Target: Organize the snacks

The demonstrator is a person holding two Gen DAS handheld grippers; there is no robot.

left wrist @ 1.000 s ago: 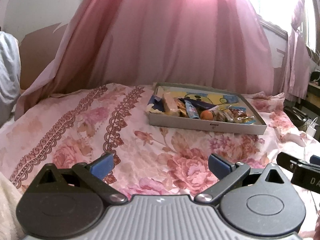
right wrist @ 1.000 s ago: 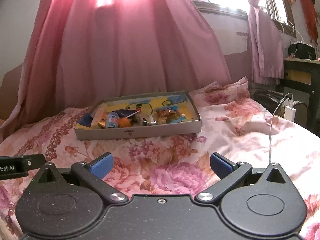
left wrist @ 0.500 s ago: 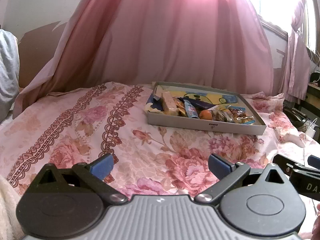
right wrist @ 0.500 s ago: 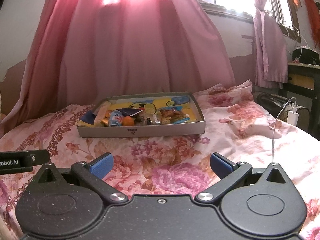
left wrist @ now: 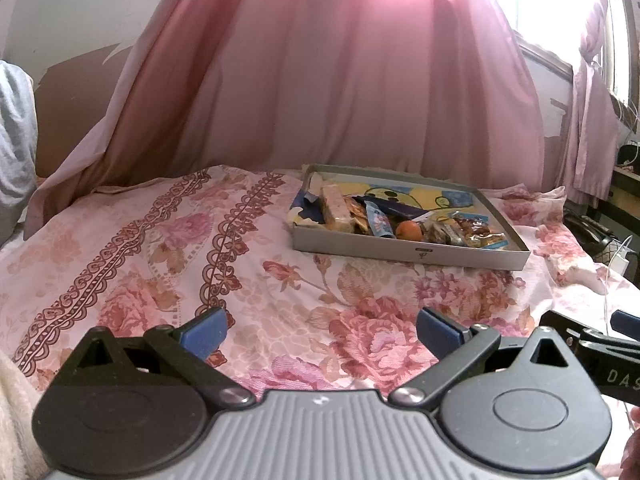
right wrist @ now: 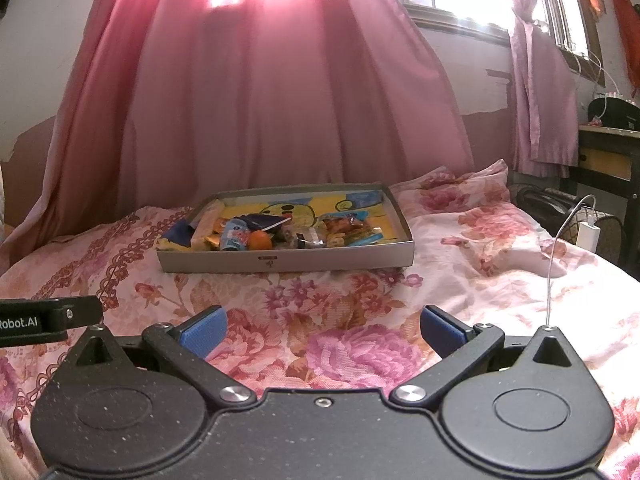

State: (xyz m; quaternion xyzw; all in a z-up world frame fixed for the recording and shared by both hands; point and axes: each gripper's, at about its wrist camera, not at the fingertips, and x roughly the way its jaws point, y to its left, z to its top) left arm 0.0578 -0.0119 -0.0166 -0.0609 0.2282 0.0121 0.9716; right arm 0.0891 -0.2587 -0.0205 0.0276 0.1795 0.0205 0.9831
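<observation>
A shallow grey cardboard box (left wrist: pixel 404 249) (right wrist: pixel 280 261) lies on the flowered bed, far ahead of both grippers. Inside it are several snacks: a pale wafer bar (left wrist: pixel 335 213), a blue packet (left wrist: pixel 378 222) (right wrist: pixel 235 237), a small orange fruit (left wrist: pixel 409 230) (right wrist: pixel 261 239) and clear-wrapped sweets (left wrist: pixel 472 230) (right wrist: pixel 347 229). My left gripper (left wrist: pixel 320 330) is open, low over the bedspread, with nothing between its blue pads. My right gripper (right wrist: pixel 322 330) is open too, empty, beside the left one.
The bed has a pink floral spread (left wrist: pixel 160 248). Pink curtains (right wrist: pixel 260 100) hang behind the box. A white charger and cable (right wrist: pixel 588 236) sit at the right bed edge, near a dark desk (right wrist: pixel 612 148). Grey cloth (left wrist: pixel 16 140) shows at far left.
Both grippers have shifted slightly, so the box sits a little lower and nearer in both views. Their fingers stay open and nothing was taken hold of.
</observation>
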